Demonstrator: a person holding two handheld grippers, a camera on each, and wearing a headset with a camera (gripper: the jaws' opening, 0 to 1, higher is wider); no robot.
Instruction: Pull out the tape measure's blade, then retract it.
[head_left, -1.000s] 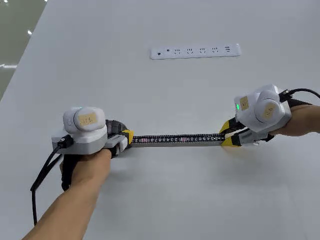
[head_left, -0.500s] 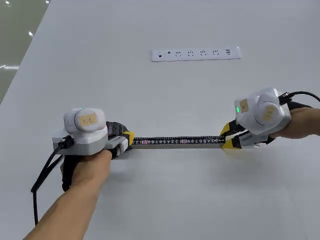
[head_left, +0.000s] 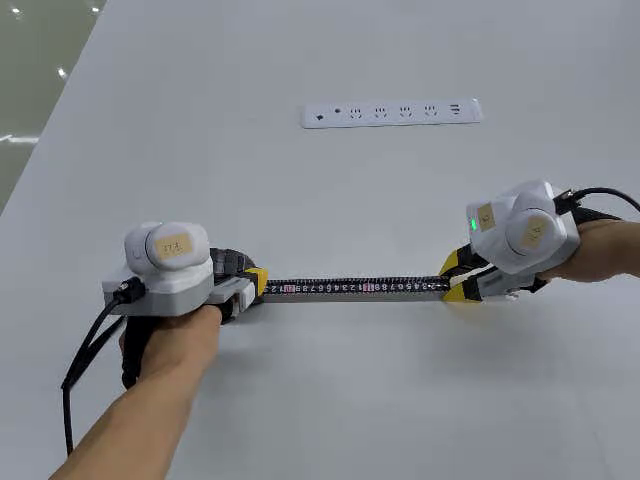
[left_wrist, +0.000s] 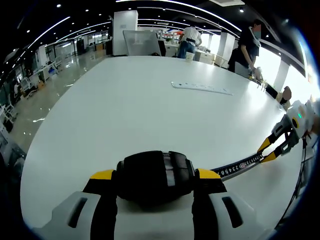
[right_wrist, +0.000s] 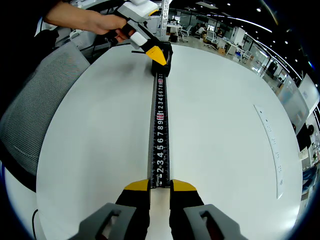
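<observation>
Two clamps on: left hand-held gripper (head_left: 245, 285) holds tape measure case (left_wrist: 156, 175) on the table (head_left: 300, 200); right hand-held gripper (right_wrist: 160, 187), well right of the case, pinches blade (head_left: 355, 286) tip. Blade length unchanged since a second ago: pull-out likely done, retract next.

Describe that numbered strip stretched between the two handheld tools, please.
The blade is a thin, flat black strip printed with white numerals, with one red mark partway along. It is drawn out straight, low over the white table. One end enters the black case, which is clamped in the left tool. The other end is pinched between the yellow-tipped jaws of the right tool.
</observation>
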